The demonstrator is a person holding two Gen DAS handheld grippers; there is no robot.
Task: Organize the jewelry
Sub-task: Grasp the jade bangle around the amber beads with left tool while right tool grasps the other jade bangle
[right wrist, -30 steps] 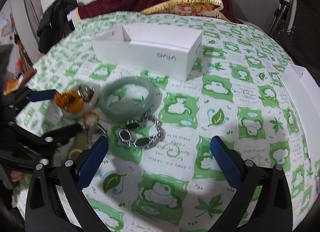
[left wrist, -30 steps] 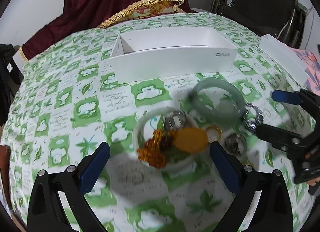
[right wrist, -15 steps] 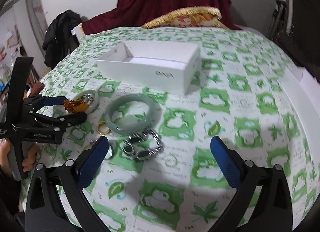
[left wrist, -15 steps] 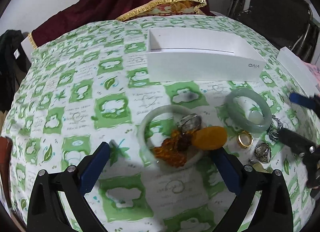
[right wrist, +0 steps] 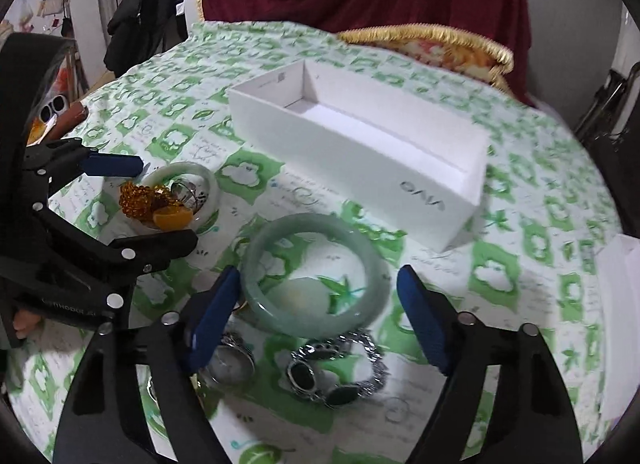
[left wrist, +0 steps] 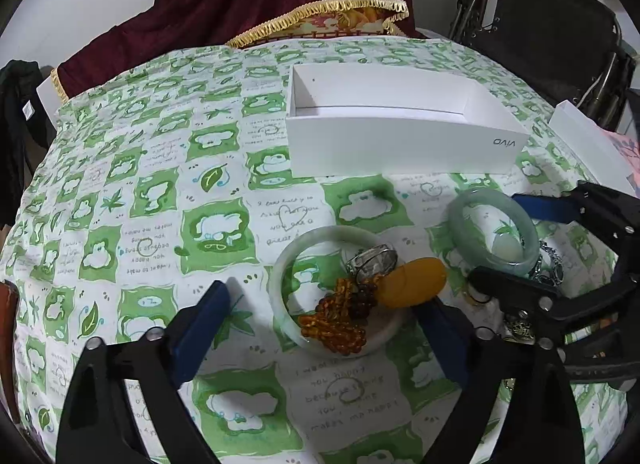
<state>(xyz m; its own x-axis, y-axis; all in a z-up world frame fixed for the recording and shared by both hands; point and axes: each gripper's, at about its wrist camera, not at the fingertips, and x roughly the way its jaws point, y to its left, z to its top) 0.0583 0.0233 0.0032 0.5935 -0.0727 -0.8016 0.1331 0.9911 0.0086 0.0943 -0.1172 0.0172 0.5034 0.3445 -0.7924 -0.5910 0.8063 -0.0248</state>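
A pale jade bangle (left wrist: 340, 292) lies on the green tablecloth with an amber bead bracelet (left wrist: 336, 316), an orange stone (left wrist: 414, 282) and a silver ring (left wrist: 372, 258) inside it. My left gripper (left wrist: 324, 328) is open around it, low over the cloth. A darker green bangle (right wrist: 312, 276) lies to the right; my right gripper (right wrist: 316, 316) is open around it. A silver bracelet with dark stones (right wrist: 336, 372) and a silver ring (right wrist: 232, 364) lie near the right gripper. An open white box (left wrist: 400, 123) stands behind, empty.
A white lid (left wrist: 588, 143) lies at the table's right edge. A dark red cloth with gold fringe (left wrist: 320, 11) and a black chair (left wrist: 552, 23) stand behind the table. Sunglasses (right wrist: 54, 105) lie at the far left.
Both grippers have moved forward and down over the jewelry. The left now brackets the pale bangle; the right now brackets the darker bangle. Nothing has been taken hold of.
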